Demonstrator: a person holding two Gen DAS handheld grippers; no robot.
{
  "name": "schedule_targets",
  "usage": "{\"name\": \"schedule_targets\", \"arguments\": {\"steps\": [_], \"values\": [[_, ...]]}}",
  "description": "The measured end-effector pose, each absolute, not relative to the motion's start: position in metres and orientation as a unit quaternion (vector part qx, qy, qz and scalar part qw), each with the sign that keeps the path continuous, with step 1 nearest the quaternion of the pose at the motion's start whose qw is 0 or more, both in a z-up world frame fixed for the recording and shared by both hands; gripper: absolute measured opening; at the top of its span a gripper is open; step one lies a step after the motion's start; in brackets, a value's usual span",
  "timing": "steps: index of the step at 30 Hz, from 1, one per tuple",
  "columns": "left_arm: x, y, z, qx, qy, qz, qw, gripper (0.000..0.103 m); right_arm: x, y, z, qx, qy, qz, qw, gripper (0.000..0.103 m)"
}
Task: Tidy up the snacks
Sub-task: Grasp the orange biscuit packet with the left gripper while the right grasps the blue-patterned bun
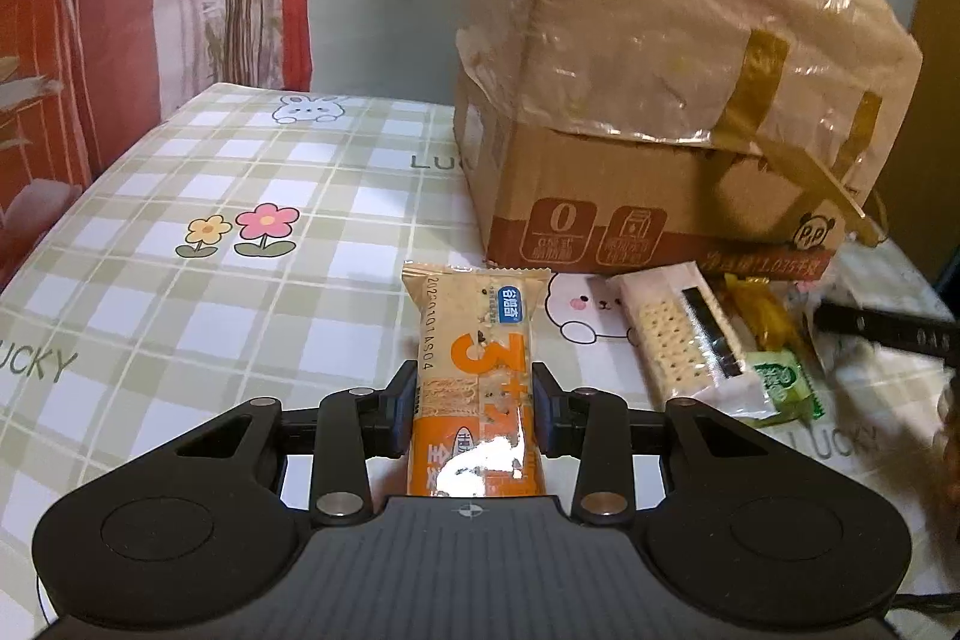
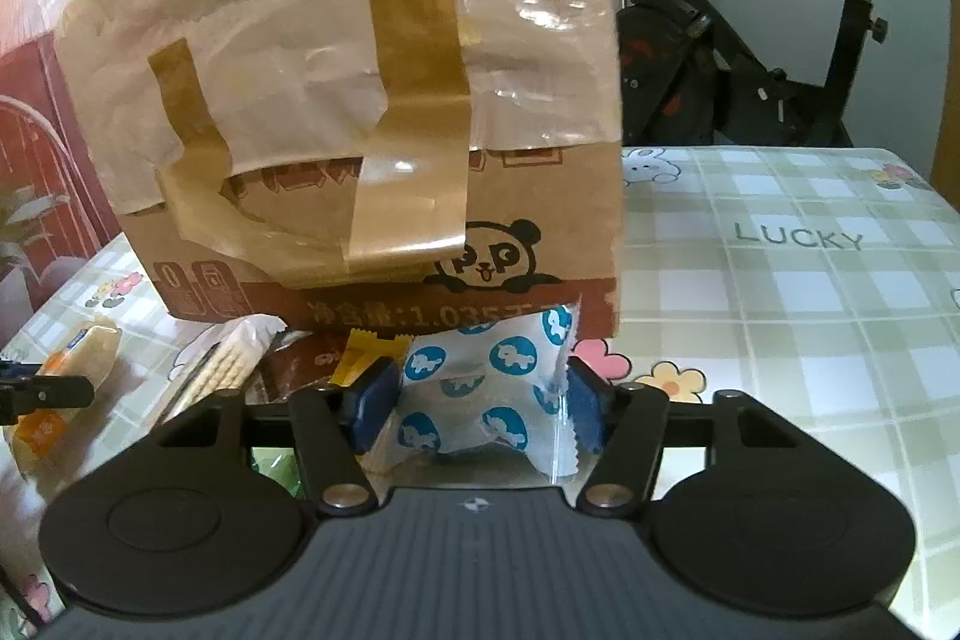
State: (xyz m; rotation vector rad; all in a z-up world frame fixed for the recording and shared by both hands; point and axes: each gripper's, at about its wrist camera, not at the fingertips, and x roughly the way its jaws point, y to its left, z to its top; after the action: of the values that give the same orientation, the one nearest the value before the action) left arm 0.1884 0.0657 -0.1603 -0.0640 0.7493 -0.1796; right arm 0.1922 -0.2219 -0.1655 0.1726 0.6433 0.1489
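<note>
My left gripper is shut on an orange and beige cracker packet, held just above the checked tablecloth in front of the cardboard box. My right gripper is shut on a white snack packet with blue dots, close to the box's panda side. A loose pile lies by the box: a white cracker pack, a yellow sweet and a green packet. The orange packet also shows at the left of the right wrist view.
The box is covered with taped plastic film. The tablecloth stretches left of the box and to its right. An exercise bike stands behind the table. A red curtain hangs at the left.
</note>
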Motion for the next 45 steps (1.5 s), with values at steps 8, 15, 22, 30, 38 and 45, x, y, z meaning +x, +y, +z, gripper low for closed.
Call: {"name": "schedule_targets", "arguments": {"steps": [8,15,22,30,38,45], "values": [[0.181,0.057,-0.153,-0.037,0.354,-0.103,0.929,0.039,0.159,-0.232,-0.159,0.116,0.318,0.075,0.938,0.060],[0.173,0.054,-0.150,-0.038,0.350,-0.111,0.929,0.039,0.145,-0.224,-0.148,0.111,0.312,0.092,0.939,0.042],[0.167,0.055,-0.148,-0.039,0.346,-0.113,0.931,0.039,0.142,-0.215,-0.146,0.098,0.319,0.101,0.937,0.042],[0.163,0.054,-0.150,-0.040,0.351,-0.120,0.928,0.040,0.137,-0.216,-0.146,0.096,0.324,0.087,0.937,0.050],[0.163,0.052,-0.154,-0.038,0.355,-0.124,0.926,0.039,0.141,-0.212,-0.151,0.080,0.338,0.086,0.934,0.069],[0.164,0.052,-0.156,-0.038,0.359,-0.125,0.924,0.039,0.152,-0.208,-0.165,0.070,0.356,0.087,0.928,0.080]]}}
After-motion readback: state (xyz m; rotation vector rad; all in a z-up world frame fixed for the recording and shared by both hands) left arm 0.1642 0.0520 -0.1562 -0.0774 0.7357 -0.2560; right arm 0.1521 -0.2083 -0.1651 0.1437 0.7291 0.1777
